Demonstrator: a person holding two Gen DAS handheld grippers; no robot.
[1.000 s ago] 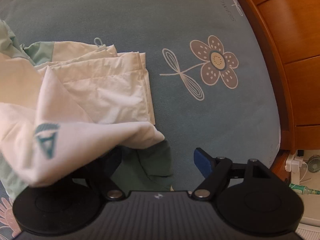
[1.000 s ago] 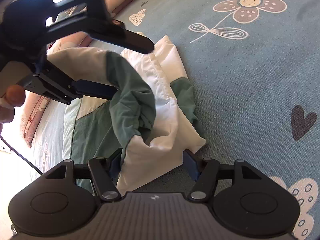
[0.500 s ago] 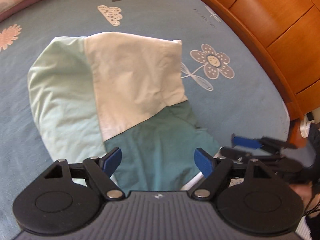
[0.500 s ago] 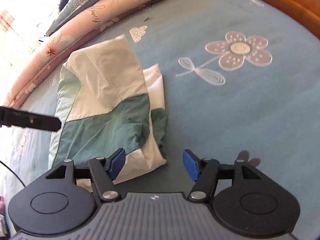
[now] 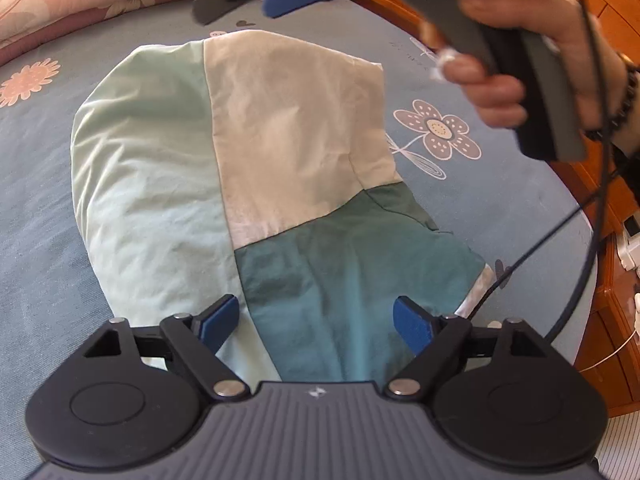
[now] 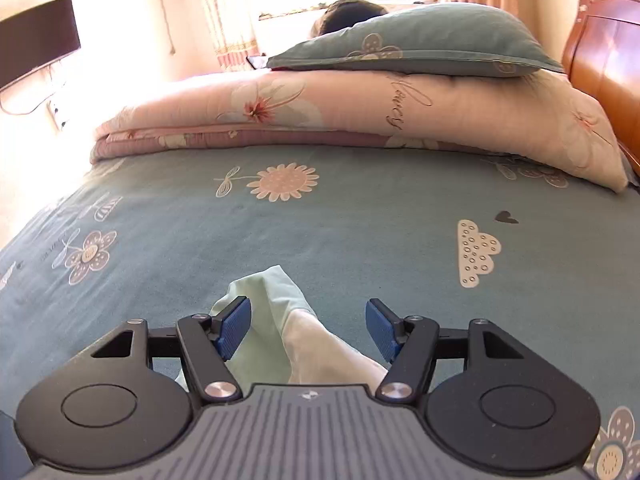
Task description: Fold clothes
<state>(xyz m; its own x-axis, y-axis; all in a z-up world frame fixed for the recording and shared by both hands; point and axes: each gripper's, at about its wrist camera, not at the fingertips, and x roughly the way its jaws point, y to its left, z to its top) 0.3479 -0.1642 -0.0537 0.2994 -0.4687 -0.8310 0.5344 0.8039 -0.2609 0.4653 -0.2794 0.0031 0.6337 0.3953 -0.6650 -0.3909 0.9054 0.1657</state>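
Left wrist view: the left gripper (image 5: 316,320) hung over the folded garment (image 5: 256,184), jaws opening, gripping nothing; the right gripper (image 6: 308,330) stood apart, empty.

The left gripper (image 5: 316,322) is showing a ribbed grey housing, two round black discs, silver screws and blue pads (image 5: 412,324). The right gripper (image 6: 308,326) is looking the same. The person's right hand (image 5: 532,64) is wearing a dark beaded bracelet (image 5: 628,92), and thin black cables (image 5: 596,184) are hanging beside it.
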